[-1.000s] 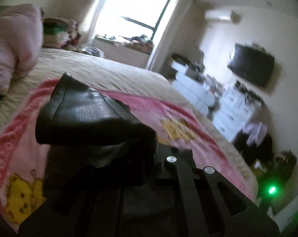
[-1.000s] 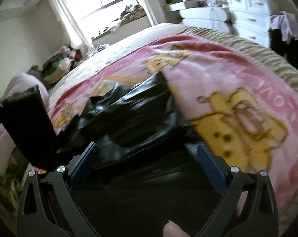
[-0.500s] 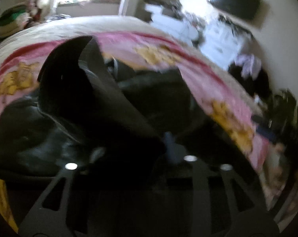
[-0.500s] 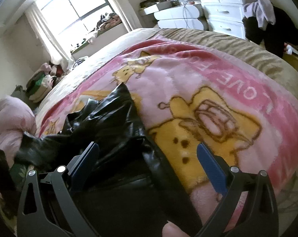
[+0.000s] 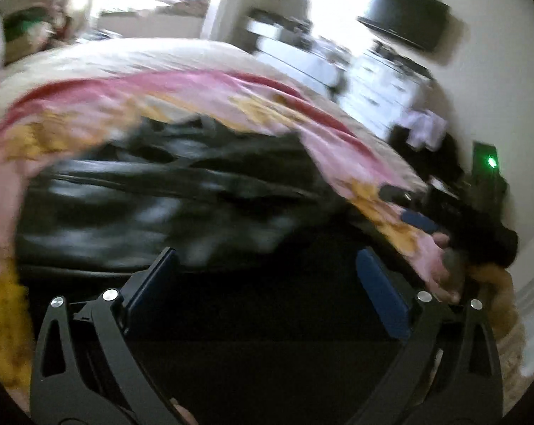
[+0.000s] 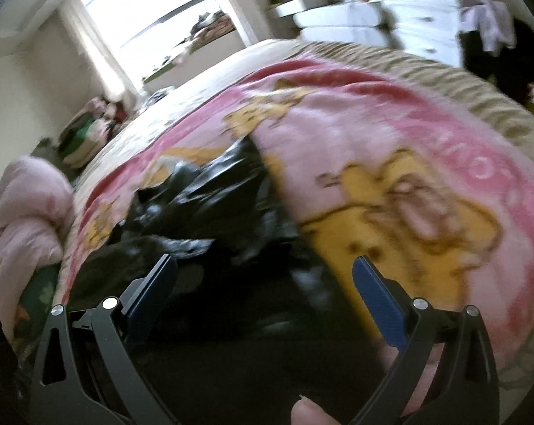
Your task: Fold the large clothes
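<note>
You're holding the left gripper [image 5: 267, 269] over the black leather garment [image 5: 167, 194], its jaws opening wide with nothing pinched between the blue pads, though the frame is blurred. Your right gripper [image 6: 265, 276] is also gaping, gripping nothing, hovering above the same garment's near edge. The garment is lying crumpled on the pink cartoon blanket [image 6: 390, 134] spread across the bed [image 6: 426, 67].

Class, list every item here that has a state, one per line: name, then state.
black leather garment: crumpled, lying on the blanket, not held.
left gripper: fingers opening, nothing gripped.
right gripper: open, nothing gripped.
pink blanket: spread over the bed.
wall television: screen dark.
</note>
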Available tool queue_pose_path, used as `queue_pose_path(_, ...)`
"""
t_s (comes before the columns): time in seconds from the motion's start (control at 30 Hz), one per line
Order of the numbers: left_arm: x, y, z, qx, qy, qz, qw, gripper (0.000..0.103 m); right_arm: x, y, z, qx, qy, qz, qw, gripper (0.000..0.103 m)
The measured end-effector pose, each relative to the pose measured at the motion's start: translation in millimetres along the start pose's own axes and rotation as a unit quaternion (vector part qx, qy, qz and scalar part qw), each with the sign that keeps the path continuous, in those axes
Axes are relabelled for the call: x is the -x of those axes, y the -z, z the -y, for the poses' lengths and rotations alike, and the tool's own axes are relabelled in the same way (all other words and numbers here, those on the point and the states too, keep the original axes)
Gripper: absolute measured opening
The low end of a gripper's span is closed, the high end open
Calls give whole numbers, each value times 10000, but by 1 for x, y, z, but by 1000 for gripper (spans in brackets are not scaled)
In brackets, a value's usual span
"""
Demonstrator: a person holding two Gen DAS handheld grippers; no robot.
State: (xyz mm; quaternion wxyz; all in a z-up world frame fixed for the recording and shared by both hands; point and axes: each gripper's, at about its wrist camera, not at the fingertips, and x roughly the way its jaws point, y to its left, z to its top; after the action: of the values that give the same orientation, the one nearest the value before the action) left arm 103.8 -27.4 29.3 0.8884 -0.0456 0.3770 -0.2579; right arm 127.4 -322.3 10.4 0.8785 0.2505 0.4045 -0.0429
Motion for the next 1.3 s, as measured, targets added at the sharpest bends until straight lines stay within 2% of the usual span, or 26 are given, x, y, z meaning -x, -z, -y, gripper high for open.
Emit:
queue_pose_path(0.1, 10, -3, -27, 246, -517, 104, 9983, 94, -26, -1, -24, 155, -387, -281, 9987, 98)
queue_pose_path(0.17, 18, -3, -51, 558, -817, 172, 9949, 94, -50, -4, -39, 245, -429, -478, 9976, 98)
queue_pose_path(0.23, 28, -1, -70, 835, -955, 255, 9916, 94, -69, -6, -47, 268, -347, -653, 9969, 93)
queue_pose_path(0.27, 33, 0, -79, 948, -1027, 290, 9898, 94, -79, -7, -50, 273, -311, -736, 9964, 78)
queue_pose_path(0.3, 38, 1, -91, 1097, -1167, 355, 9865, 94, -90, -8, -53, 286, -353, -839, 9954, 56)
queue_pose_path(0.33, 43, 2, -98, 1180, -1256, 385, 9843, 94, -97, -8, -55, 305, -356, -956, 9943, 42)
queue_pose_path(0.37, 49, 2, -106, 1272, -1388, 413, 9813, 94, -103, -8, -61, 375, -403, -1076, 9927, 37)
queue_pose_path(0.43, 54, -1, -122, 1439, -1659, 471, 9744, 94, -96, -12, -74, 721, -476, -897, 9922, 19)
queue_pose_path(0.5, 56, -6, -135, 1598, -1790, 505, 9695, 94, -80, -19, -96, 1271, -566, -550, 9887, 14)
queue_pose_path(0.63, 46, -27, -148, 1727, -1842, 599, 9657, 94, -49, -42, -130, 2164, -546, 91, 9747, 11)
queue_pose_path(0.73, 26, -43, -147, 1673, -1890, 560, 9660, 94, -42, -57, -137, 2523, -473, 322, 9660, 11)
queue_pose_path(0.8, 6, -53, -147, 1658, -1865, 483, 9671, 91, -45, -62, -138, 2801, -257, 365, 9589, 11)
queue_pose_path(0.83, -5, -55, -146, 1626, -1841, 393, 9686, 74, -47, -62, -137, 2853, -189, 358, 9576, 11)
queue_pose_path(0.87, -16, -57, -146, 1621, -1842, 300, 9690, 61, -50, -62, -135, 2872, -135, 332, 9572, 11)
queue_pose_path(0.9, -26, -58, -147, 1626, -1833, 209, 9693, 42, -52, -61, -131, 2855, -94, 275, 9579, 11)
queue_pose_path(0.93, -39, -57, -148, 1630, -1822, 82, 9696, 29, -56, -60, -127, 2845, -55, 237, 9584, 11)
queue_pose_path(1.0, -65, -52, -151, 1644, -1772, -292, 9699, 14, -63, -55, -121, 2828, 60, 175, 9590, 11)
queue_pose_path(1.03, -81, -44, -154, 1688, -1771, -554, 9680, 12, -65, -54, -117, 2813, 106, 149, 9594, 11)
queue_pose_path(1.1, -99, -33, -155, 1593, -1811, -820, 9670, 12, -72, -52, -111, 2766, 173, 55, 9608, 12)
queue_pose_path(1.17, -108, -25, -151, 1398, -1932, -866, 9673, 12, -81, -49, -109, 2760, 255, -31, 9608, 13)
queue_pose_path(1.23, -107, -23, -152, 1405, -1925, -858, 9674, 12, -90, -45, -110, 2869, 501, -58, 9566, 17)
queue_pose_path(1.3, -105, -23, -155, 1476, -1861, -866, 9675, 12, -98, -43, -109, 2907, 827, -188, 9530, 31)
